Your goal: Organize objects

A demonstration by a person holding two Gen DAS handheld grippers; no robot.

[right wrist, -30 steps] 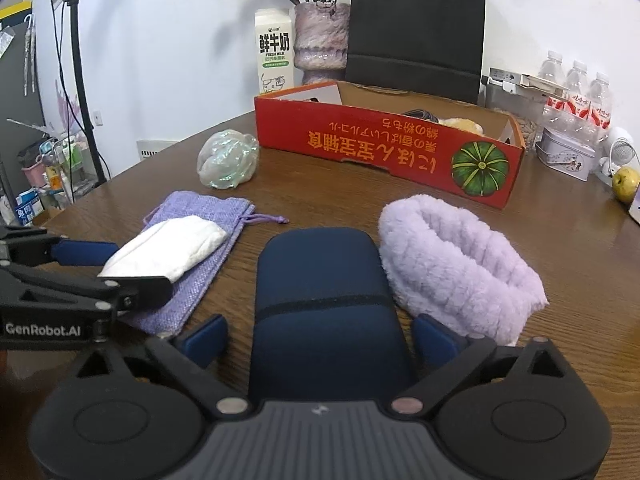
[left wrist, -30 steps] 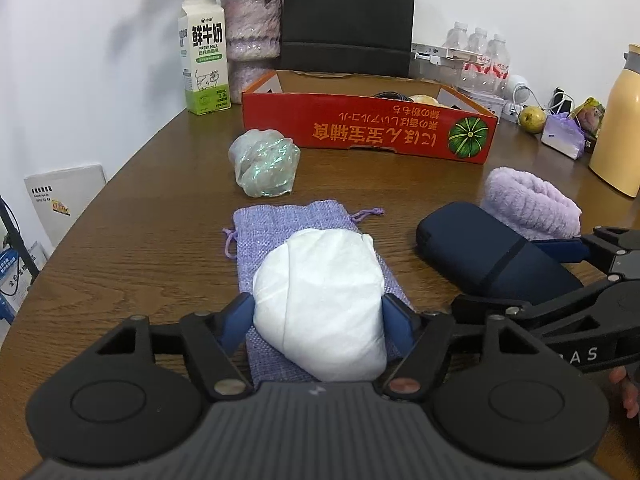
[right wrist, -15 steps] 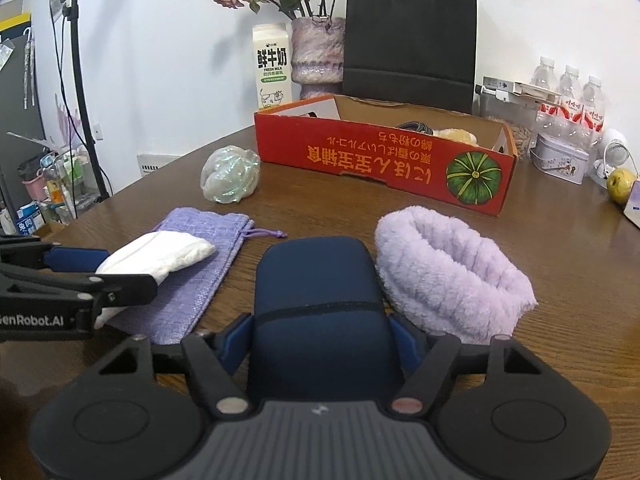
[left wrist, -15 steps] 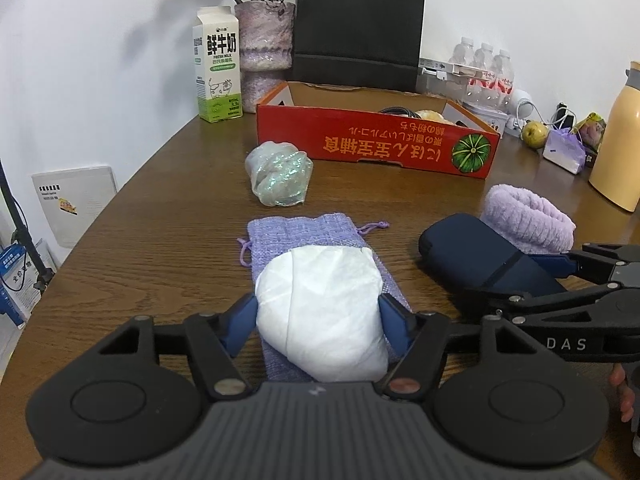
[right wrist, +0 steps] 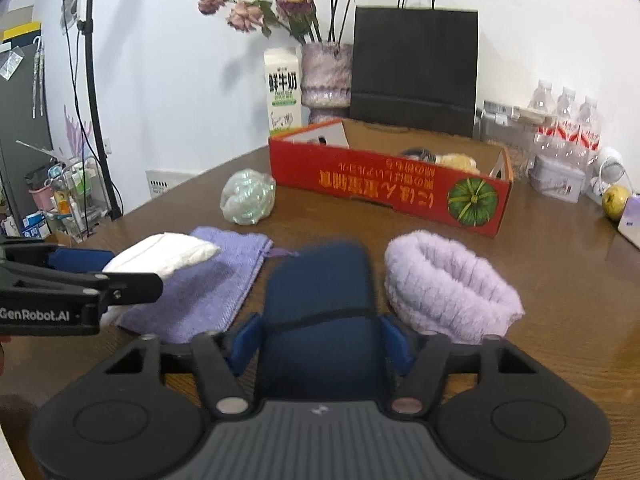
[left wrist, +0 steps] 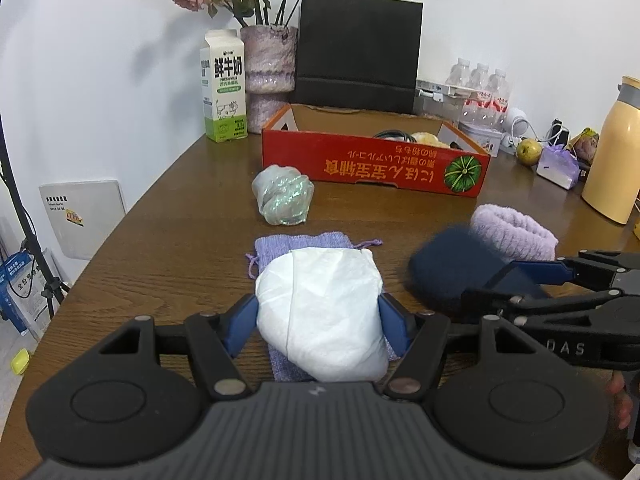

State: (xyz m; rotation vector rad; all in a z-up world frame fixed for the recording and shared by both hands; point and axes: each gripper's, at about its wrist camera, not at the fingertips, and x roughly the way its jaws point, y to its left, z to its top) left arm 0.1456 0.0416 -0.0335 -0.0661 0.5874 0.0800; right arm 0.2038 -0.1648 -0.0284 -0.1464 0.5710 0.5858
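Note:
My left gripper (left wrist: pixel 319 320) is shut on a soft white packet (left wrist: pixel 320 296), holding it just above a lilac drawstring pouch (left wrist: pixel 304 242) that lies flat on the wooden table (left wrist: pixel 180 240). My right gripper (right wrist: pixel 320 338) has a navy blue case (right wrist: pixel 320 280) between its jaws. They are closing, and both blue pads press on the case's sides. The case's far end is blurred and looks raised off the table. From the left wrist view the case (left wrist: pixel 448 272) sits to the right of the packet. An open red cardboard box (left wrist: pixel 376 164) stands further back.
A fluffy lilac band (right wrist: pixel 448 288) lies right of the case. An iridescent wrapped bundle (left wrist: pixel 284 200) sits before the box. Milk carton (left wrist: pixel 223 88), flower vase (left wrist: pixel 269 64) and black paper bag (left wrist: pixel 360 52) line the back. A yellow flask (left wrist: pixel 612 152) stands at the right.
The right jaws closed from wide apart onto the navy case and lifted it slightly. The left gripper rose a little with the white packet. Both views tilted up.

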